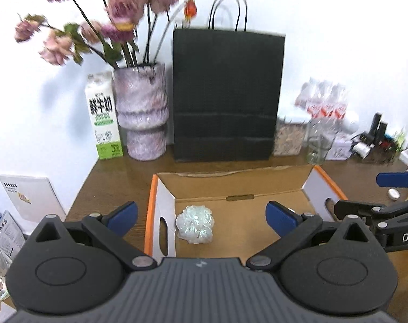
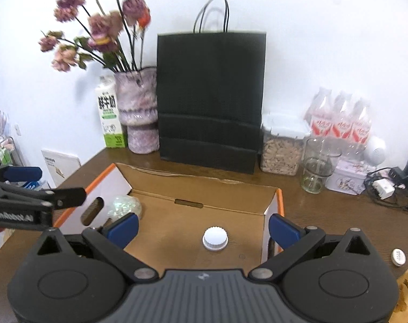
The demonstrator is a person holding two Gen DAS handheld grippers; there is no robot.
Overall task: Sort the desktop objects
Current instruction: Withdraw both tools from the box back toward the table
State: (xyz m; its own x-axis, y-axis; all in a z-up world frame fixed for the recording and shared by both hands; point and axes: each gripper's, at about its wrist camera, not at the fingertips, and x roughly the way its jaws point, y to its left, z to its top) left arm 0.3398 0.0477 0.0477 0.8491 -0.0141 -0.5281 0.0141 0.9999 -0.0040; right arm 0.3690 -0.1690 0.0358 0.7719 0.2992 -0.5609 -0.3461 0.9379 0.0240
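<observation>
An open cardboard box (image 1: 238, 183) with orange-edged white flaps sits on the brown desk; it also shows in the right wrist view (image 2: 198, 188). A crumpled clear plastic wad (image 1: 195, 224) lies on the box floor at the left, also seen in the right wrist view (image 2: 124, 207). A white bottle cap (image 2: 215, 238) lies on the box floor. My left gripper (image 1: 202, 216) is open and empty above the box. My right gripper (image 2: 202, 227) is open and empty above the cap. A small silver disc (image 2: 398, 257) lies on the desk right of the box.
A black paper bag (image 1: 226, 94), a flower vase (image 1: 143, 113) and a milk carton (image 1: 104, 115) stand along the wall. A cereal container (image 2: 281, 145), a glass (image 2: 316, 167), bottles (image 2: 341, 121), a tin (image 2: 346, 176) and cables (image 2: 389, 185) crowd the right.
</observation>
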